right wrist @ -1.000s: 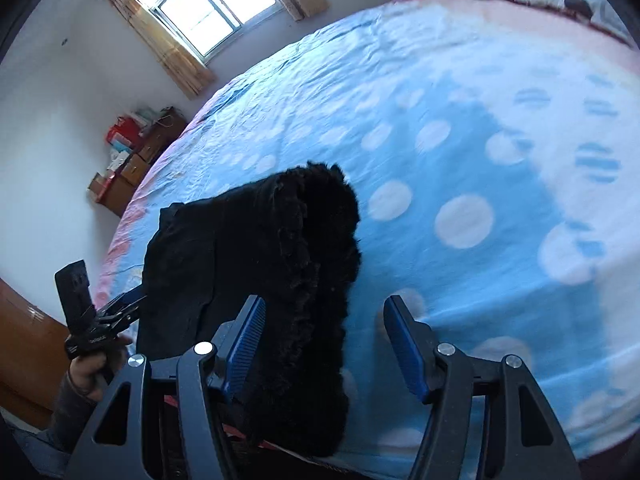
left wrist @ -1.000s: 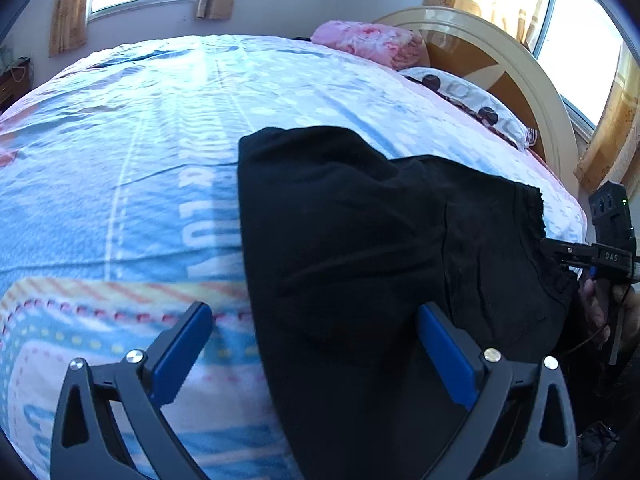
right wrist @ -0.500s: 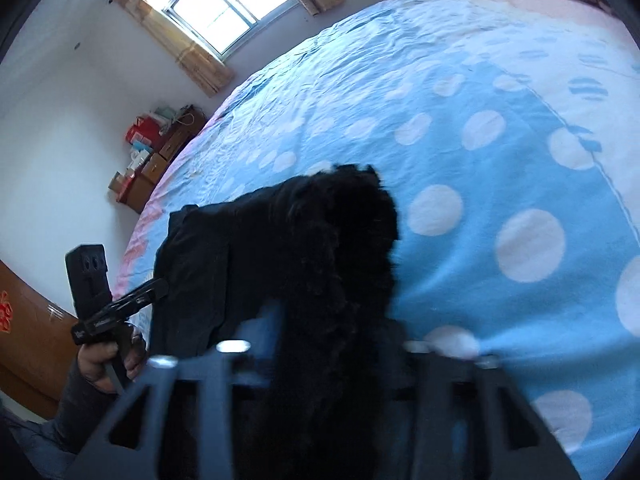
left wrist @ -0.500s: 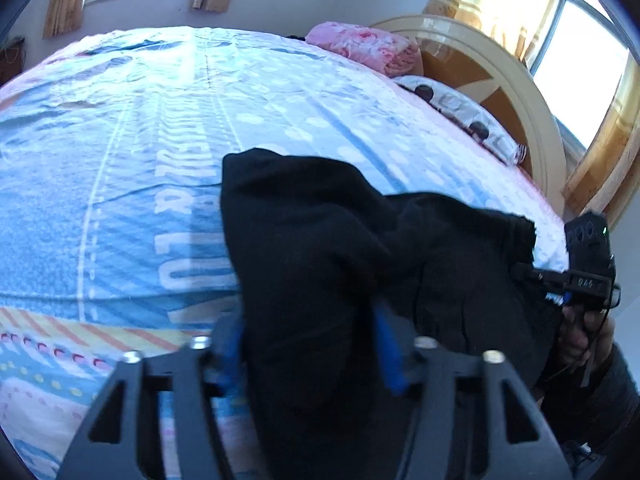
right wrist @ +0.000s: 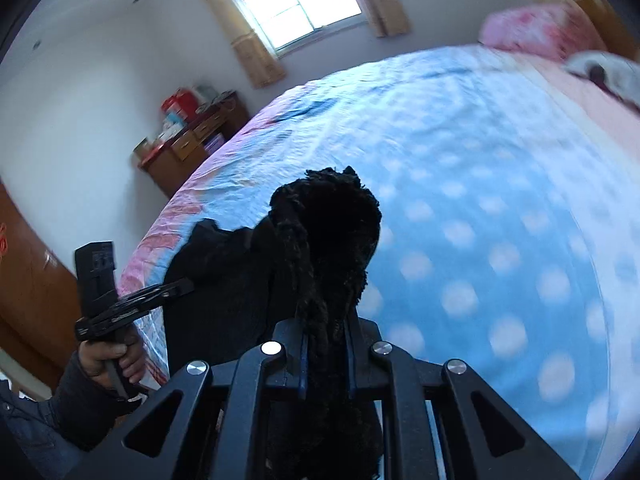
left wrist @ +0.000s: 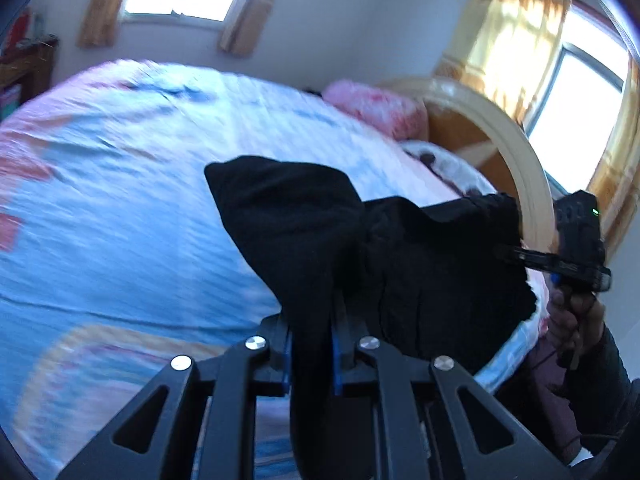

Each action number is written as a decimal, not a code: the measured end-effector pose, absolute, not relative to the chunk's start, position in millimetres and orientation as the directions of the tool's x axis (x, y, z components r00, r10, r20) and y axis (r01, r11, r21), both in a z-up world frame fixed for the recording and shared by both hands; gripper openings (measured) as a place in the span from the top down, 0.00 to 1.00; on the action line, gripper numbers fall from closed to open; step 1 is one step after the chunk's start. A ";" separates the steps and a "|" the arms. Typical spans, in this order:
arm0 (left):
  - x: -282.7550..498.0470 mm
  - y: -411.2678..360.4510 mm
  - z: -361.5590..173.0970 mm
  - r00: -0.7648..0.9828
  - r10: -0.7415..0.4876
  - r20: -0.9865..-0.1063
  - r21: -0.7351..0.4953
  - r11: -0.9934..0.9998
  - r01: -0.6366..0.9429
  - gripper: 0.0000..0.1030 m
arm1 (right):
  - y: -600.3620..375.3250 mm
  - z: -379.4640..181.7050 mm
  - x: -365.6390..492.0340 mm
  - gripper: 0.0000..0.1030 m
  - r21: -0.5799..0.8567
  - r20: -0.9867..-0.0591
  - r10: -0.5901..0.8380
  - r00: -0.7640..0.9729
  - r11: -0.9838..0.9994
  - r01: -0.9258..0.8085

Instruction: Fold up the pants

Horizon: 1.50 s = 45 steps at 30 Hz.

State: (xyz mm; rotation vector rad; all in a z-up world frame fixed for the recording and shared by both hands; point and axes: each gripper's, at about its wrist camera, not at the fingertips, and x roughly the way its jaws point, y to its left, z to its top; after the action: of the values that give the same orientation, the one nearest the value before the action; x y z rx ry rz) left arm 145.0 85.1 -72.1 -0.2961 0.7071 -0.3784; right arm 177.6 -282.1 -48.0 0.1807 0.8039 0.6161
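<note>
The black pants hang lifted above the bed, held at both ends. My left gripper is shut on one end of the cloth, which bunches between its blue pads. My right gripper is shut on the frilled waistband end of the pants. The right gripper also shows at the right of the left wrist view. The left gripper shows at the left of the right wrist view. Both views are blurred by motion.
The bed sheet is blue with white dots and pink edges. A pink pillow and a wooden headboard stand at the far end. A wooden dresser stands by the wall under a window.
Both grippers have shut on the pants' ends and lifted them off the bed. Both cameras have tilted up, showing more wall and windows.
</note>
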 end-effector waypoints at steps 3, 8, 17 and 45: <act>138.0 127.4 -54.6 0.752 -0.347 -0.561 -0.349 0.922 0.166 0.86 | -236.8 -29.8 218.7 0.87 0.351 -0.617 0.614 0.493 0.775 -0.526; 130.6 189.1 -48.9 0.796 -0.195 -0.573 -0.298 0.954 0.019 0.86 | -134.6 -18.1 283.9 0.88 0.334 -0.641 0.665 0.384 0.692 -0.640; 141.0 258.5 -119.0 0.736 -0.099 -0.670 -0.322 0.932 -0.167 0.84 | 10.7 -78.8 357.3 0.88 0.285 -0.755 0.606 0.251 0.648 -0.706; 52.6 175.1 -65.1 0.793 0.249 -0.556 -0.089 0.930 -0.356 0.08 | -94.6 -55.8 224.3 0.37 0.172 -0.614 0.482 0.625 0.855 -0.490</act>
State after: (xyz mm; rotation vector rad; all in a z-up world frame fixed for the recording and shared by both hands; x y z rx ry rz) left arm 52.6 175.1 -65.1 -0.1939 0.5690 0.3275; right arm 224.3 -94.6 -55.8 -0.0122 0.7009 0.5571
